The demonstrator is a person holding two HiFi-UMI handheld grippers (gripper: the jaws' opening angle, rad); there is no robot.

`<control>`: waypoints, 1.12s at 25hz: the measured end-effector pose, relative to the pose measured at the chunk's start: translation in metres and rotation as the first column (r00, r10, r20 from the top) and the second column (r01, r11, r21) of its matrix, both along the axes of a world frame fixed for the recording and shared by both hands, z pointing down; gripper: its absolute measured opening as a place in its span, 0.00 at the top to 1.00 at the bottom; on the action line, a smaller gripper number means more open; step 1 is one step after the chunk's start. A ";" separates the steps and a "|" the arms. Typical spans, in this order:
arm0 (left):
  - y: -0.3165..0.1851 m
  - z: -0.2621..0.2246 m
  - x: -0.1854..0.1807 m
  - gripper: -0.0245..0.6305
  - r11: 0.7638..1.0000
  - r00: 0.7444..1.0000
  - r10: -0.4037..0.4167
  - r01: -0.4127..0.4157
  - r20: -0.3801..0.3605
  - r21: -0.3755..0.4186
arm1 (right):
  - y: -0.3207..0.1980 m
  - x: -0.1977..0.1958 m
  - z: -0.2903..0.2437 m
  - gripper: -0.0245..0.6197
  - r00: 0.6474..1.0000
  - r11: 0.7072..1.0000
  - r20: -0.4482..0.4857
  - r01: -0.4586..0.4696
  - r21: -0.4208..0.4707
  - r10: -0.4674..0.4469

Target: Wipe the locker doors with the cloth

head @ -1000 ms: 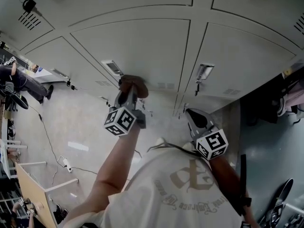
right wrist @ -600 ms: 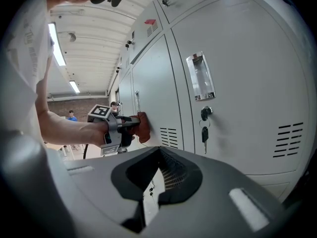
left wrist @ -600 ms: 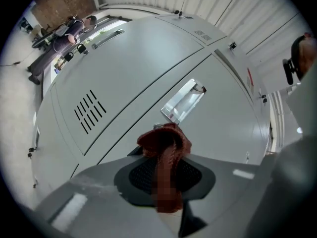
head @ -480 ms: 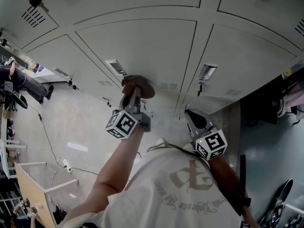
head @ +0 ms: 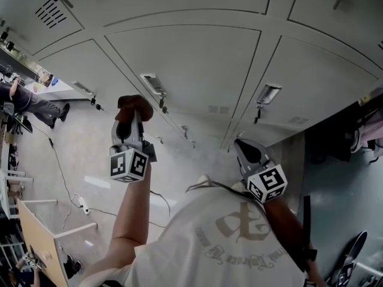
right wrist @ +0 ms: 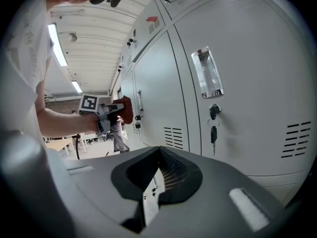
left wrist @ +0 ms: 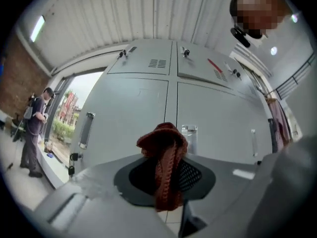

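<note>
Step in hand: wiping.
- Left hand-held gripper (head: pixel 132 113) pinching red cloth (head: pixel 134 104), held up before locker doors (head: pixel 191 64) near handle (head: pixel 154 84); contact unconfirmed.
- Right hand-held gripper (head: pixel 247 150) pressed together, empty, idle.

Next move: press cloth on panel, sweep across.

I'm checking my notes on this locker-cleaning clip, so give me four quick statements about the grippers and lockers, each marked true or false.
1. The left hand-held gripper grips a reddish-brown cloth. True.
2. The right hand-held gripper holds a cloth too. False: it holds nothing.
3. A key hangs from a lock on a locker. True.
4. One locker stands open. False: every locker door in view is closed.
</note>
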State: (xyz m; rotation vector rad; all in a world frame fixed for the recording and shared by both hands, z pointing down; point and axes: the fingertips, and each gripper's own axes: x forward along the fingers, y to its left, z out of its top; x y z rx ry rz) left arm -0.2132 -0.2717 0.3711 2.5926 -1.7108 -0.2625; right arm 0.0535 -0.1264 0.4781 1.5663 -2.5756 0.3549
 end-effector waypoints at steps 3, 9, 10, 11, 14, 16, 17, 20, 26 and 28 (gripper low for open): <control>-0.016 0.010 0.021 0.84 0.999 0.988 0.025 -0.028 0.151 0.020 | 0.000 -0.006 -0.001 0.95 1.000 1.000 -0.010 0.015 -0.003 -0.015; -0.032 0.051 0.038 0.84 1.000 0.957 0.006 -0.003 0.289 -0.011 | 0.003 0.002 0.001 0.95 1.000 1.000 -0.010 -0.017 -0.010 0.017; -0.033 0.058 0.038 0.84 1.000 0.957 0.012 -0.004 0.291 -0.029 | 0.004 0.005 0.001 0.95 1.000 1.000 -0.009 -0.025 -0.013 0.025; -0.033 0.066 0.039 0.84 0.999 0.957 0.024 -0.009 0.288 -0.053 | 0.005 0.007 0.002 0.95 0.999 0.999 -0.008 -0.033 -0.018 0.033; -0.035 0.093 0.039 0.84 0.992 0.963 0.051 -0.019 0.263 -0.123 | 0.005 0.012 0.003 0.95 0.999 0.999 -0.008 -0.045 -0.021 0.045; -0.036 0.098 0.038 0.84 0.989 0.975 0.052 -0.020 0.217 -0.148 | 0.005 0.012 0.002 0.95 0.999 0.999 -0.009 -0.043 -0.013 0.043; -0.036 0.096 0.036 0.84 0.988 0.981 0.052 -0.023 0.188 -0.153 | 0.004 0.013 0.001 0.95 0.999 0.999 -0.009 -0.043 -0.010 0.043; -0.036 0.079 0.029 0.84 0.992 0.989 0.030 -0.013 0.144 -0.122 | 0.002 0.015 0.000 0.95 0.999 0.999 -0.008 -0.047 -0.016 0.047; -0.034 0.012 0.024 0.84 1.000 0.986 -0.030 0.028 0.162 0.014 | -0.002 0.013 0.001 0.95 0.999 0.999 0.004 -0.040 -0.015 0.040; -0.035 0.009 0.027 0.84 0.999 0.982 -0.047 0.049 0.181 -0.008 | -0.003 0.012 0.001 0.95 0.999 0.999 0.007 -0.034 -0.005 0.034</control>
